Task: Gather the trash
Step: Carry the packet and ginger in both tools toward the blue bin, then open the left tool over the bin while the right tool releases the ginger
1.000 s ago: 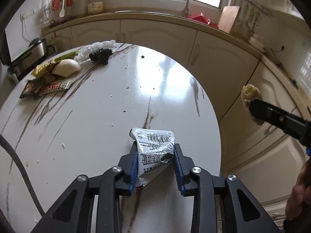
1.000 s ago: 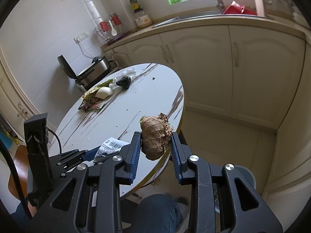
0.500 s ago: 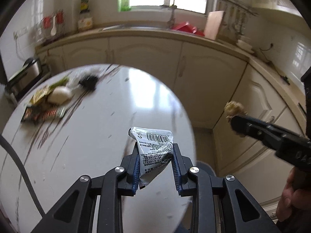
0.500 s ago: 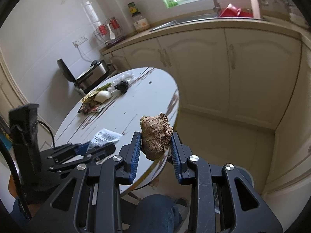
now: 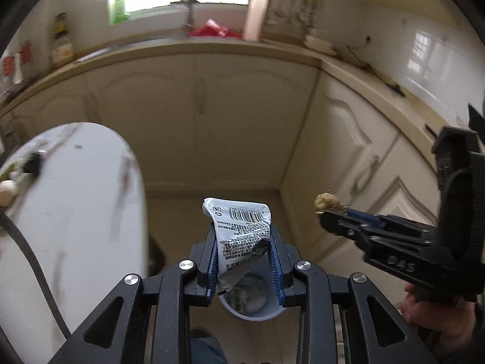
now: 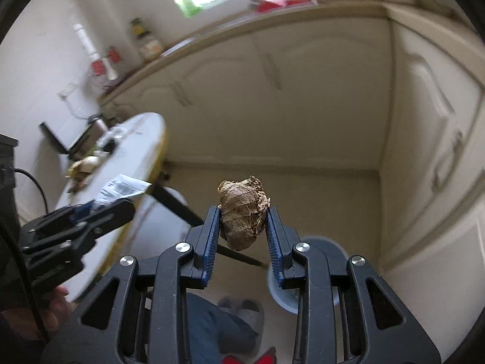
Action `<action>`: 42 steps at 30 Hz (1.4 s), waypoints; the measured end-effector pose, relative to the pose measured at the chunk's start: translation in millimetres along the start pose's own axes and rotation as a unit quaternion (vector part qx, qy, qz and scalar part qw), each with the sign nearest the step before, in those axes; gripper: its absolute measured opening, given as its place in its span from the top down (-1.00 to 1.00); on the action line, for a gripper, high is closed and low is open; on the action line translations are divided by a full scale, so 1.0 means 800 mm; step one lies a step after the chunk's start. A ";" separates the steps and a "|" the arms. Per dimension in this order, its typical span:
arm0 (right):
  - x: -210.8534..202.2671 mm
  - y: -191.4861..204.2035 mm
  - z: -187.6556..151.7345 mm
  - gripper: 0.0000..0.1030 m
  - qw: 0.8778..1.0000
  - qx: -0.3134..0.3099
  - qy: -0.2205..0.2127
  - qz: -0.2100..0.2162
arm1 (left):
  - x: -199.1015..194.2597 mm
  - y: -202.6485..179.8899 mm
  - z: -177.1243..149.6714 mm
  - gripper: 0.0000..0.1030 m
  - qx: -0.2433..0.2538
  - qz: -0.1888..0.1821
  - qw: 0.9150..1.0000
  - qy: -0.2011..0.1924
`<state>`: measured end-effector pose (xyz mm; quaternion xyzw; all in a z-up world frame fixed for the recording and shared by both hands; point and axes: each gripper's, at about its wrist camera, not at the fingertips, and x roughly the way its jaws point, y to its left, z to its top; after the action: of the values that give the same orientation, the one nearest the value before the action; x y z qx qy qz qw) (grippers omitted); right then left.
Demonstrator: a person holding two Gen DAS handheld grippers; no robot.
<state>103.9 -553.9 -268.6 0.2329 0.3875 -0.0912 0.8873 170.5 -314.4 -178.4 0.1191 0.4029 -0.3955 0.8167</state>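
My left gripper (image 5: 244, 236) is shut on a crumpled silver wrapper (image 5: 241, 230) with a barcode, held out past the table's edge and above a grey round bin (image 5: 250, 303) on the floor. My right gripper (image 6: 242, 227) is shut on a brown lump of ginger (image 6: 244, 209), with the same grey bin (image 6: 285, 294) low at its right behind the fingers. Each gripper shows in the other's view: the right gripper (image 5: 330, 215) with ginger (image 5: 327, 201) at the right, the left gripper (image 6: 118, 204) with wrapper (image 6: 124, 186) at the left.
The white oval table (image 5: 75, 212) lies to the left, with more trash (image 6: 86, 165) at its far end. Cream cabinets (image 5: 212, 112) and a counter with a sink wrap the back and right. A person's legs and shoes (image 6: 239, 309) stand below.
Both grippers have swung right, off the table top and out over the floor. The grey bin has come into view beneath them. Both grips are unchanged.
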 end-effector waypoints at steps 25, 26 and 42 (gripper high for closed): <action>0.172 -0.172 -0.090 -0.24 0.977 0.153 0.145 -0.033 | 0.277 0.030 -0.020 -0.39 -0.028 -0.040 0.976 0.210; 0.168 -0.173 -0.090 -0.40 0.977 0.154 0.140 -0.033 | 0.277 0.031 -0.020 -0.42 -0.028 -0.036 0.977 0.210; 0.085 -0.152 -0.065 -1.00 0.979 0.191 0.051 -0.051 | 0.124 -0.025 -0.030 -0.62 0.027 0.033 0.996 0.083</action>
<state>74.9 -634.0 -391.1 0.3822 0.4192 -0.1966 0.7997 178.5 -369.9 -265.9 0.1875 0.4543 -0.3676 0.7895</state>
